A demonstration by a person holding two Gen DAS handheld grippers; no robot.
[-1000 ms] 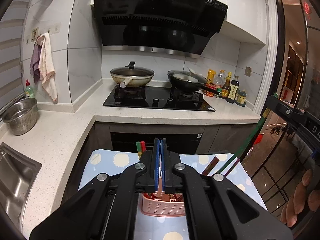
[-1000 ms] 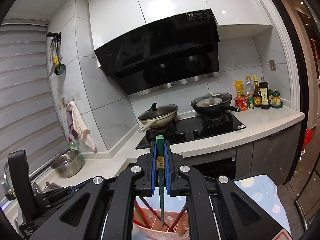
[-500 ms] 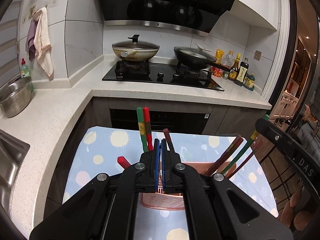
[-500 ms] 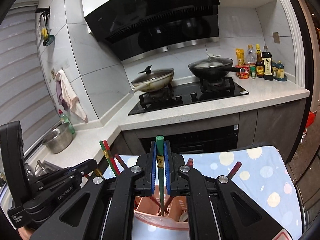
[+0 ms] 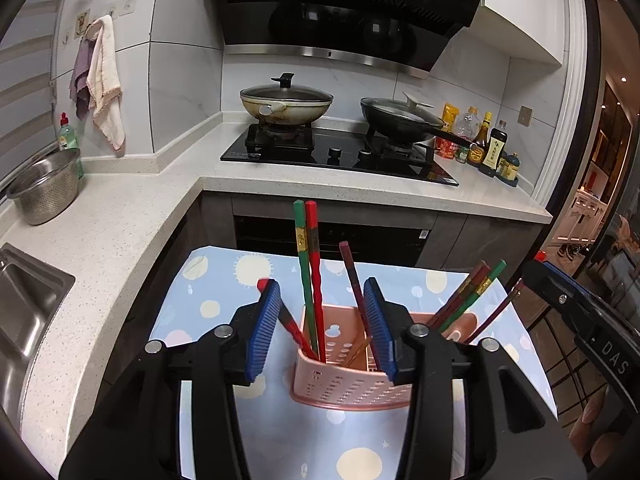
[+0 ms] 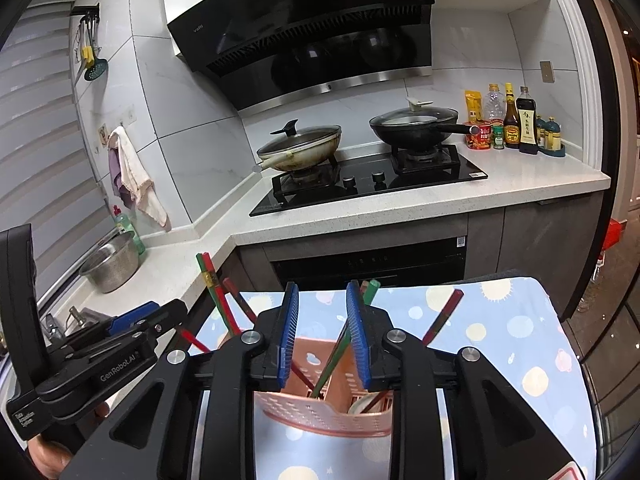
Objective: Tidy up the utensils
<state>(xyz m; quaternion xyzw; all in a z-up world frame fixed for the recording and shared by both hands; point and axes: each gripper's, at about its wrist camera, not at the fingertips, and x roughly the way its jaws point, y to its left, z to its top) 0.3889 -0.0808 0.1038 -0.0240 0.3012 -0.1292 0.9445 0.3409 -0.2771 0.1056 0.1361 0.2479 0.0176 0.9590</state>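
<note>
Left tongs [image 5: 324, 326]: spread wide, pinching nothing; two black arms, each tipped with a ribbed blue pad [image 5: 262, 326]; held just above the near rim of the holder.
Right tongs [image 6: 322, 334]: spread, pinching nothing; same black arms and ribbed blue pads [image 6: 289, 334]; a green chopstick [image 6: 334, 356] stands in the gap between them, touching neither pad as far as can be told.
Holder [image 5: 344, 384]: one pink plastic basket, long and rounded, walls pierced with rows of small slots, split into compartments; it stands on the cloth, directly under both tongs.
Chopsticks [image 5: 310, 276]: long, thin, square-ended sticks, all standing tilted in the holder; the left view shows about nine: one green and one red side by side at the left end, a red one leaning left behind the pad, a dark red one in the middle, a fanned bunch of red, brown and green at the right end. The exact count in the bunch is unclear.
Cloth [image 5: 224, 292]: one light blue sheet printed with pale round suns and dots, covering the table.
Countertop [image 5: 120, 220]: white speckled stone, L-shaped.
Hob [image 5: 340, 154]: one black glass plate, two burners, two knobs.
Pans: two, each lidded in glass; a cream wok [image 5: 286, 102] and a black pan [image 5: 400, 120].
Colander [image 5: 44, 188]: one perforated steel bowl.
</note>
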